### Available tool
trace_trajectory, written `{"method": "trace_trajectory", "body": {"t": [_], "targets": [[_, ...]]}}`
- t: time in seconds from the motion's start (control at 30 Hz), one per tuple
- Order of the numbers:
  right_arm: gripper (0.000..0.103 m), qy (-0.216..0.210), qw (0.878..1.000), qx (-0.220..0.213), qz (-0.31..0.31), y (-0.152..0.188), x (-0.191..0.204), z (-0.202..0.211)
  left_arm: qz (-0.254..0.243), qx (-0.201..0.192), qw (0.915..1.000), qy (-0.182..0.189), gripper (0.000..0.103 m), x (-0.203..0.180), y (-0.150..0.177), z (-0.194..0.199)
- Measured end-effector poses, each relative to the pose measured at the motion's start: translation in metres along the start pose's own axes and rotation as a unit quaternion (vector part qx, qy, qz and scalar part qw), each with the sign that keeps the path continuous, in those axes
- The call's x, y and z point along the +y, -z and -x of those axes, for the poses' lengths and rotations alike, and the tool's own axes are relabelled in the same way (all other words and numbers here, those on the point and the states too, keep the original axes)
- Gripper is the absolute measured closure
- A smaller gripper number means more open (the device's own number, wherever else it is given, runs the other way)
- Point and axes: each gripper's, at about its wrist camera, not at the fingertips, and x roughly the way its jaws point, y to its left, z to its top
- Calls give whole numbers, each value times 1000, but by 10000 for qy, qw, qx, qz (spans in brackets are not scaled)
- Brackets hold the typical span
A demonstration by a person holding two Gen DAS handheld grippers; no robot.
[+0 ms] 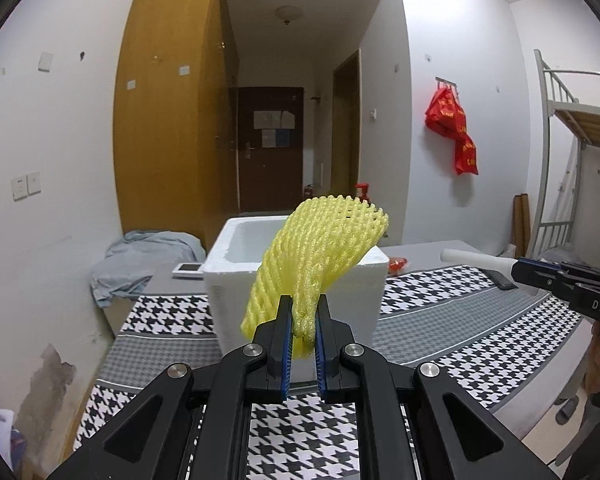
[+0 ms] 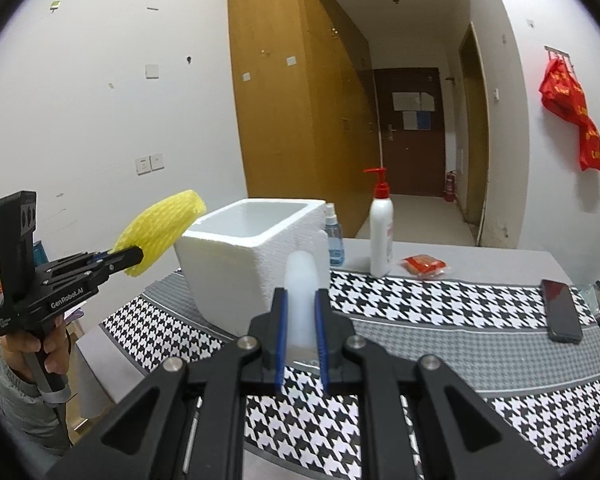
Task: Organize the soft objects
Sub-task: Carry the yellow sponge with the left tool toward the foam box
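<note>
My left gripper (image 1: 303, 312) is shut on a yellow foam net sleeve (image 1: 320, 248) and holds it in the air in front of a white foam box (image 1: 340, 288) on the table. In the right wrist view this left gripper (image 2: 134, 258) and the yellow net (image 2: 160, 228) are left of the foam box (image 2: 228, 264), level with its rim. My right gripper (image 2: 301, 304) is shut on a white foam tube (image 2: 300, 296), held above the table near the box. In the left wrist view the right gripper (image 1: 518, 270) and its white tube (image 1: 476, 260) show at the right.
The table carries a houndstooth cloth (image 2: 420, 312). Behind the box stand a blue spray bottle (image 2: 334, 236) and a white pump bottle (image 2: 381, 228). A red packet (image 2: 424, 264) and a black phone (image 2: 562, 312) lie to the right. A blue cloth heap (image 1: 140, 264) lies at the left.
</note>
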Motion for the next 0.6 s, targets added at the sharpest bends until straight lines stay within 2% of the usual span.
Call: {"method": "trace_trajectory", "body": {"t": [0.6], "targets": [[87,-290,9992,74,262,-33,20,-30,115,-86,9991,-397,93,21,-5,5]]}}
